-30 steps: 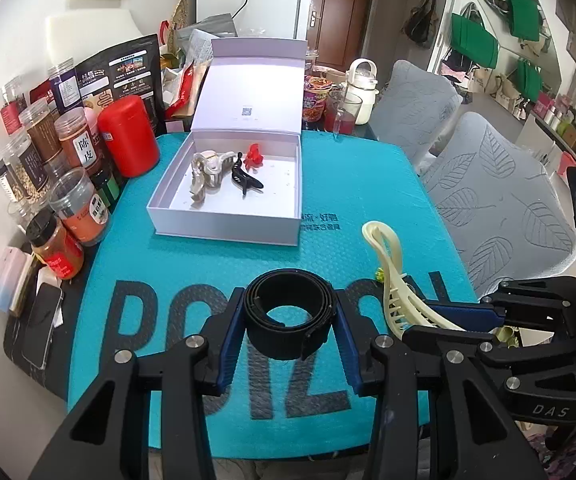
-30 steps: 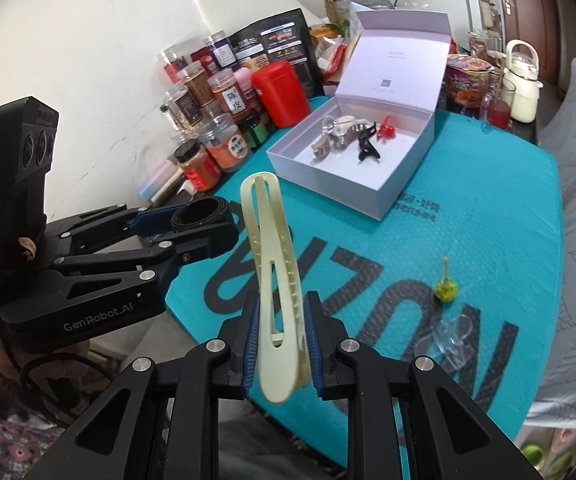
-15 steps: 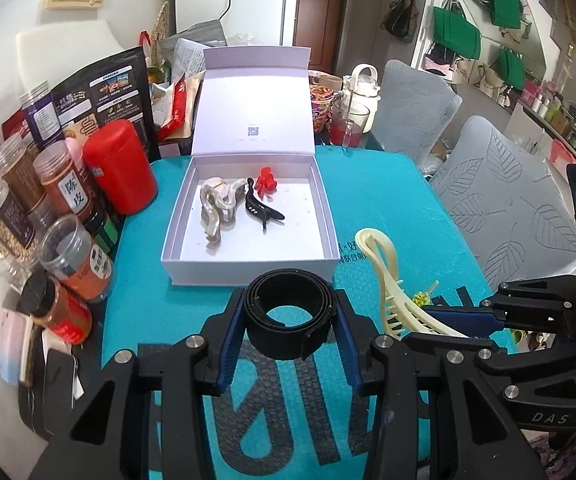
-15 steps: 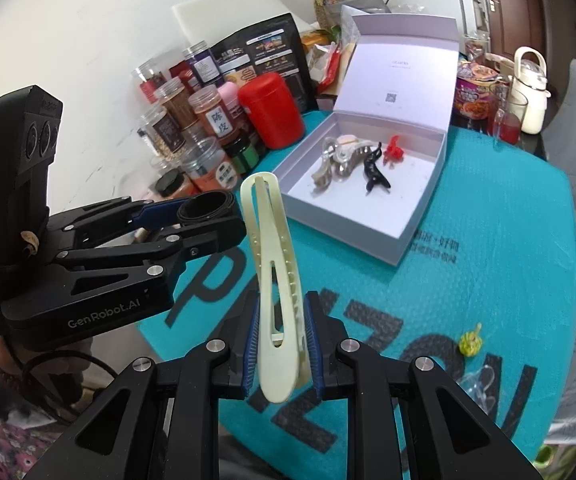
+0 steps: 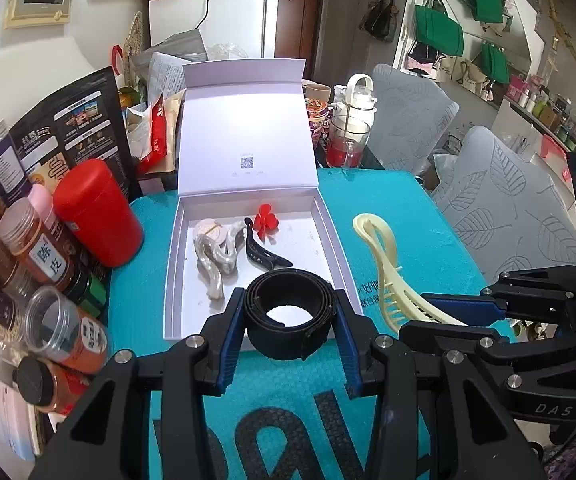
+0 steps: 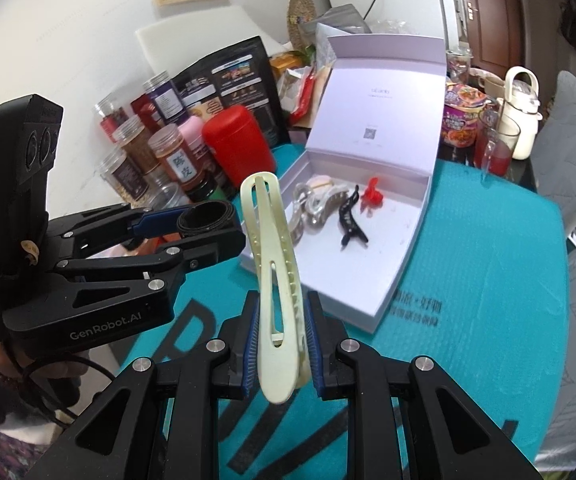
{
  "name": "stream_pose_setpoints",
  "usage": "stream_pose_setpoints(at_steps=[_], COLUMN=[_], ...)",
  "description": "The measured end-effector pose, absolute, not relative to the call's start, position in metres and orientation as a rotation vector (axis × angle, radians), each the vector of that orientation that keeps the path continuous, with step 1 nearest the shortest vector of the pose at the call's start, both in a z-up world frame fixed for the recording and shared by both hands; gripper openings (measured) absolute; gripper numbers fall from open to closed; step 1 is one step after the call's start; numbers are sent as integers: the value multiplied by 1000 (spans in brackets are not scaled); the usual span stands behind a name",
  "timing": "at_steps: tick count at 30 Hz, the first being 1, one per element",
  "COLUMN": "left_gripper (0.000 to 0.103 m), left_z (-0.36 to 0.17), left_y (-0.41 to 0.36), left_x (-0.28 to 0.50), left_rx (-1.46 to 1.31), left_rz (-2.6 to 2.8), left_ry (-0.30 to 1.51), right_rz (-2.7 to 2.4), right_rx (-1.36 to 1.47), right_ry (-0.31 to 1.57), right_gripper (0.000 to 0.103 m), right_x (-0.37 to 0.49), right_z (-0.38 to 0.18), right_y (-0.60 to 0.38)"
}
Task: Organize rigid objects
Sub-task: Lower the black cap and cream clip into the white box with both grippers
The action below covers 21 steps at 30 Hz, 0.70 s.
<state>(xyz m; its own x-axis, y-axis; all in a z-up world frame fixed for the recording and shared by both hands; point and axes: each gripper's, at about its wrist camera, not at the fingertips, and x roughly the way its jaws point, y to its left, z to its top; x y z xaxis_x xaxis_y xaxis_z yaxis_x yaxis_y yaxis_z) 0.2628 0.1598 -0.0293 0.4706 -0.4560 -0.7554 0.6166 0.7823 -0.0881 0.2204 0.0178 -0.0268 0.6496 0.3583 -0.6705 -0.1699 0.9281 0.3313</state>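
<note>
left gripper (image 5: 290, 334): clamped on a coiled black band (image 5: 291, 314), lower middle of the left wrist view, right over the near edge of the box

right gripper (image 6: 279, 340): squeezing a cream hair clip (image 6: 273, 264), standing pretty much upright, center of the right wrist view

white box (image 5: 330, 236): lid flipped up, sits mid-frame on the teal mat (image 5: 135, 304)

inside the box: pearly claw clip (image 5: 215, 252), black clip (image 5: 263, 254), little red clip (image 5: 265, 220)

left edge: red canister (image 5: 95, 212) and spice jars (image 5: 35, 240)
</note>
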Motion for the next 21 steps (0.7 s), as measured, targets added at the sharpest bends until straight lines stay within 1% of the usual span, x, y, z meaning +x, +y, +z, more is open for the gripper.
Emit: stream_pose_setpoints(at_steps=[21], left_gripper=[42], left_z=[-43], left_y=[133], left_x=[369], left_rx=[232], left_rz=[-679], left_ry=[830], right_rz=[255], right_rx=[236], right_ry=[801], right_gripper=[21], right_x=[329], right_z=[-35], right_y=[-10])
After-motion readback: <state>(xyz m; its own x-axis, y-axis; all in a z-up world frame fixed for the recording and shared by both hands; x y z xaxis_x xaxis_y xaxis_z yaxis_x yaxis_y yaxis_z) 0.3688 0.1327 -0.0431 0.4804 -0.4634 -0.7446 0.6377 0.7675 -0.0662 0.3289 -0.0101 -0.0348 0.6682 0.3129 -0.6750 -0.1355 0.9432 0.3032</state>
